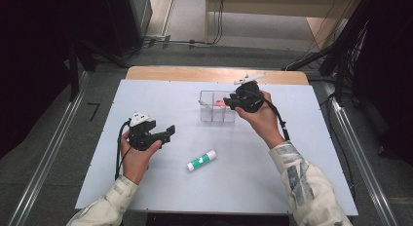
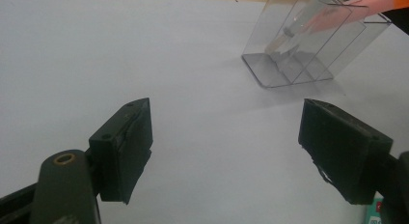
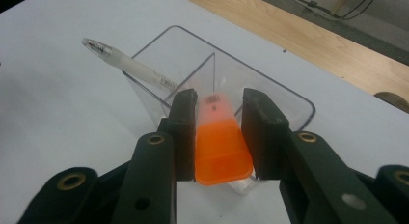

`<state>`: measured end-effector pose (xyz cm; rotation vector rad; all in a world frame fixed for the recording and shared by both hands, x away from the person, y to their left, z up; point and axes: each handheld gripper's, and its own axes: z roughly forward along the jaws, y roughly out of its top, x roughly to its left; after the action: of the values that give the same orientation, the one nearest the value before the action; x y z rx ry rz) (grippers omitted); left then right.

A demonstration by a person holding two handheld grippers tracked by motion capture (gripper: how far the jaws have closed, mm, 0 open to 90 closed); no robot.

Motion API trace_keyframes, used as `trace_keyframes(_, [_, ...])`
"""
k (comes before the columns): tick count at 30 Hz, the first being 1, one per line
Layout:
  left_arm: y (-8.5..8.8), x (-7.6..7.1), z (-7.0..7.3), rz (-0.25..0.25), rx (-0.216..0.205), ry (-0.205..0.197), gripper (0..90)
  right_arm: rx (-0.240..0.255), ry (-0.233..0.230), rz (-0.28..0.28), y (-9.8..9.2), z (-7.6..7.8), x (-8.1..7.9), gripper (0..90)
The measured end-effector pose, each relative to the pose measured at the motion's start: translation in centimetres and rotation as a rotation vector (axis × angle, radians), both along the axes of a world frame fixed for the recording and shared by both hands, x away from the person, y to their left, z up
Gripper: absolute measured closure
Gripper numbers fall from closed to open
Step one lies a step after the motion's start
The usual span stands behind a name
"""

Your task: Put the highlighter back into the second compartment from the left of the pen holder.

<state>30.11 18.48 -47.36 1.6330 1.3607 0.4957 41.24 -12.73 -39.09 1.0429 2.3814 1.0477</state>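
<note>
While clamped in the right claw (image 3: 219, 132), an orange-capped marker (image 3: 219, 147) over the clear box (image 3: 289, 101); left claw (image 2: 226, 151) apart.

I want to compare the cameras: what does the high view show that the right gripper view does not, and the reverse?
Only the high view: the green-and-white glue stick lying on the white table, the left gripper with jaws wide apart, and both patterned sleeves.

Only the right gripper view: a frosted white pen leaning out of the box, and a small printed label on the marker.

Both: the clear plastic divided box and the right gripper closed on an orange-capped marker above it.
</note>
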Motion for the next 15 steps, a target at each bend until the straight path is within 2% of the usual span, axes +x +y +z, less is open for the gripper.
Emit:
trace_keyframes(7, [0.1, 0.0, 0.0, -0.001, 0.001, -0.002, 20.4, 0.008, 0.001, 0.000, 1.4, 0.1, 0.5, 63.1])
trace_keyframes(12, [0.0, 0.0, 0.0, -0.003, 0.000, -0.002, 20.4, 0.018, 0.003, -0.005, 1.2, 0.1, 0.7, 57.4])
trace_keyframes(15, [0.0, 0.0, 0.0, -0.003, 0.000, -0.003, 20.4, 0.041, 0.009, -0.016, 0.9, 0.2, 0.8, 53.7])
